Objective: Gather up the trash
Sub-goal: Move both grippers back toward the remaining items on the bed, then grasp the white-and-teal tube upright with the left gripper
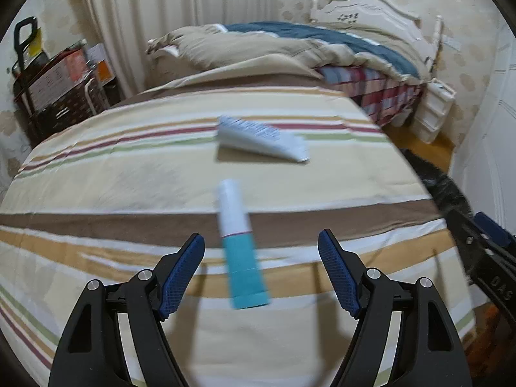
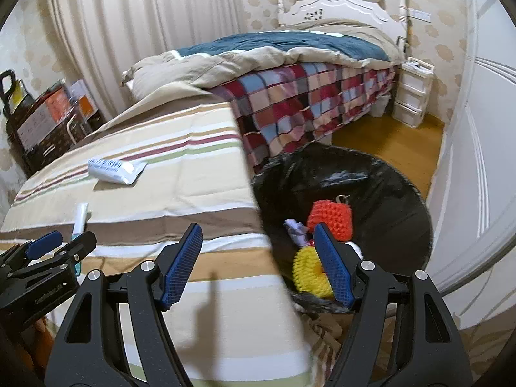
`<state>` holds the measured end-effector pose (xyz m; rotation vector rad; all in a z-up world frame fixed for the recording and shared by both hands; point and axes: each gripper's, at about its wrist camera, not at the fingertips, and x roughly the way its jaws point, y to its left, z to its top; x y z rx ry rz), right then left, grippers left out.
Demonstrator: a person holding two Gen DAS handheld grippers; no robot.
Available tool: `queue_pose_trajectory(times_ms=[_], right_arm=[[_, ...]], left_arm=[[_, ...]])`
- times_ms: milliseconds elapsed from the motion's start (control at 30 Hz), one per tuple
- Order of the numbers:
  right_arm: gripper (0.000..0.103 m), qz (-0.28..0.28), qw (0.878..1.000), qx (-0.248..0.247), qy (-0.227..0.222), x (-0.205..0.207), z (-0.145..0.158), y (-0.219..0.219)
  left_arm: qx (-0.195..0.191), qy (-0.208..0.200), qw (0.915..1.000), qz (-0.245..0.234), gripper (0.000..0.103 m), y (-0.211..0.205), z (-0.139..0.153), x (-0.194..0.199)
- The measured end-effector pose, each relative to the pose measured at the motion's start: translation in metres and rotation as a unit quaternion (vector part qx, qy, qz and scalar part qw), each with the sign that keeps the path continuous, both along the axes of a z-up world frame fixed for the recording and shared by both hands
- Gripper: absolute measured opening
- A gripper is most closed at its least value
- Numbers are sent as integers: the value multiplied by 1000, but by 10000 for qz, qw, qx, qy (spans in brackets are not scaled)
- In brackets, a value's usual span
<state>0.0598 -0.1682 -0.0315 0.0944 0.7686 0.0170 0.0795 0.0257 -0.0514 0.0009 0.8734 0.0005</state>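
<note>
With the bed [image 1: 129, 174] under you and the black bin [image 2: 371, 187] behind your empty, gaping right claw [image 2: 258, 262], square your open left claw [image 1: 261, 271] over the teal-and-white tube [image 1: 240, 245] lying between its pads before you squeeze

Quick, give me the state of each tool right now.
Left tool: open, holding nothing; the white-and-teal tube lies on the bed between its fingers.
Right tool: open, empty.

Warm indoor light; motion blur; fisheye
</note>
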Motion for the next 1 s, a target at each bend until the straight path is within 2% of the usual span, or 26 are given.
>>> queue_pose_trajectory(times_ms=[167, 267, 333, 400, 567, 1000], right_arm=[[70, 171, 9998, -43, 21, 1, -1, 16], [70, 261, 9996, -66, 44, 2, -2, 23], [70, 312, 9995, -74, 60, 2, -2, 27], [70, 370, 9993, -76, 77, 3, -2, 32], [70, 540, 9984, -102, 136, 6, -4, 45], [70, 1174, 9917, -227, 475, 42, -12, 101]], left_arm=[[-121, 233, 9996, 59, 58, 14, -7, 2], [9, 187, 9998, -16, 48, 14, -7, 2], [67, 137, 9999, -56, 32, 17, -7, 1], [115, 98, 9999, -79, 24, 20, -7, 1], [33, 70, 9999, -92, 22, 33, -7, 2], [48, 47, 9994, 343, 22, 82, -5, 22]])
